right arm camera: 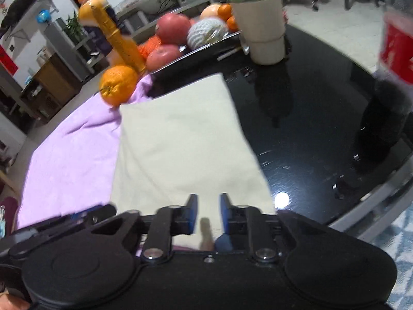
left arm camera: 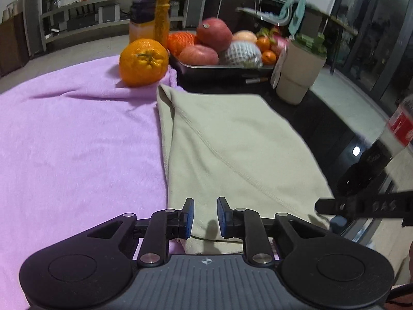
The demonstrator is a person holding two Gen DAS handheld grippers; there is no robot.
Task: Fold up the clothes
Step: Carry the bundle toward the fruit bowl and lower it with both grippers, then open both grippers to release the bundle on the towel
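A beige garment [left arm camera: 232, 144] lies folded flat on the table, partly over a purple cloth [left arm camera: 77, 134]; it also shows in the right wrist view [right arm camera: 180, 142]. My left gripper [left arm camera: 205, 215] is open and empty, hovering above the garment's near edge. My right gripper [right arm camera: 208, 213] is open and empty, also above the garment's near edge. A part of the right gripper [left arm camera: 361, 206] shows at the right of the left wrist view. The purple cloth [right arm camera: 69, 160] spreads to the left of the garment.
An orange [left arm camera: 143, 62] sits on the purple cloth at the back. Behind it stand a juice bottle [left arm camera: 149, 7], a black fruit tray [left arm camera: 222, 71] and a beige pot [left arm camera: 296, 75]. A cola bottle [right arm camera: 392, 59] stands on the black glass table [right arm camera: 309, 129] at right.
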